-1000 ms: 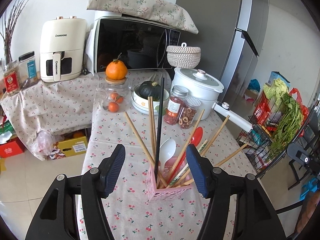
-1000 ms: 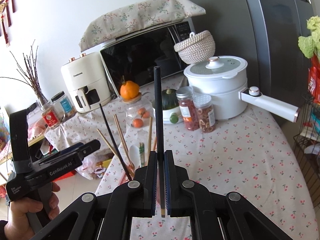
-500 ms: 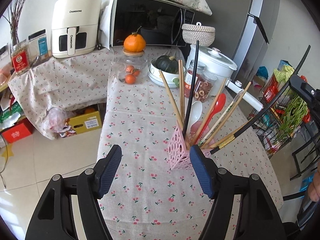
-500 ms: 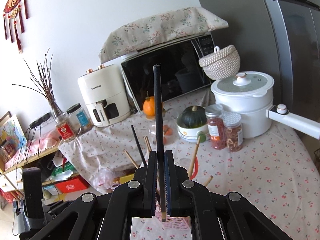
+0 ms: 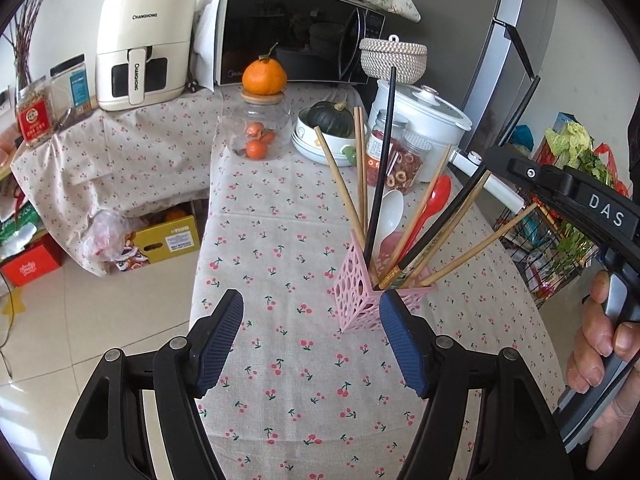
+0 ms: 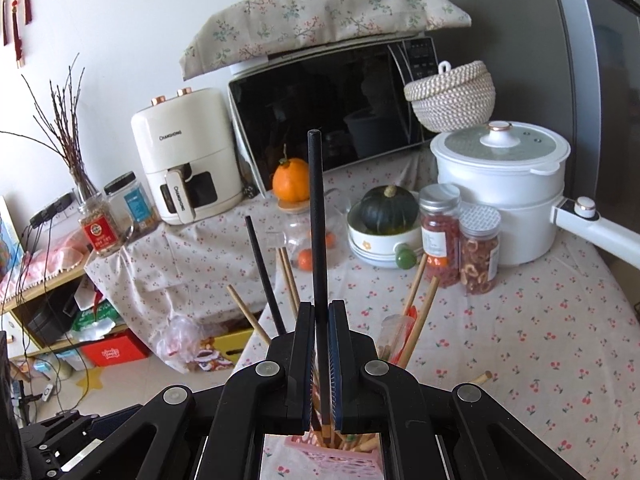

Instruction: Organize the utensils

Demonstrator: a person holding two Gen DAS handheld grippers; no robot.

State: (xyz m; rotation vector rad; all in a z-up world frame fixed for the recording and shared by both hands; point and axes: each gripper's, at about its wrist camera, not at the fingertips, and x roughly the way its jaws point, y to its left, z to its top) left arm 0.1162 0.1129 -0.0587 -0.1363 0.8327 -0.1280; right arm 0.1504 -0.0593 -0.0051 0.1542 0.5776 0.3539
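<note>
A pink perforated utensil holder [image 5: 356,300] stands on the cherry-print tablecloth [image 5: 280,360]. It holds several wooden chopsticks [image 5: 340,180], a black chopstick [image 5: 382,160], a white spoon [image 5: 390,212] and a red spoon [image 5: 434,200]. My left gripper [image 5: 312,340] is open and empty, just in front of the holder. My right gripper [image 6: 320,320] is shut on a second black chopstick [image 6: 318,220], held upright above the holder [image 6: 332,452], its lower tip down among the utensils there. In the left wrist view this chopstick [image 5: 460,200] slants from the holder up to the right hand-held gripper.
Behind the holder stand two snack jars [image 5: 394,156], a white pot with a long handle [image 5: 428,116], a bowl with a green squash [image 5: 332,128] and a glass jar topped by an orange [image 5: 264,120]. A microwave [image 5: 296,32] and an air fryer [image 5: 144,44] stand at the back. A wire rack of greens [image 5: 568,200] stands at the right.
My left gripper has pulled back and to the left of the holder. My right gripper has lowered the black chopstick until its tip is in the holder.
</note>
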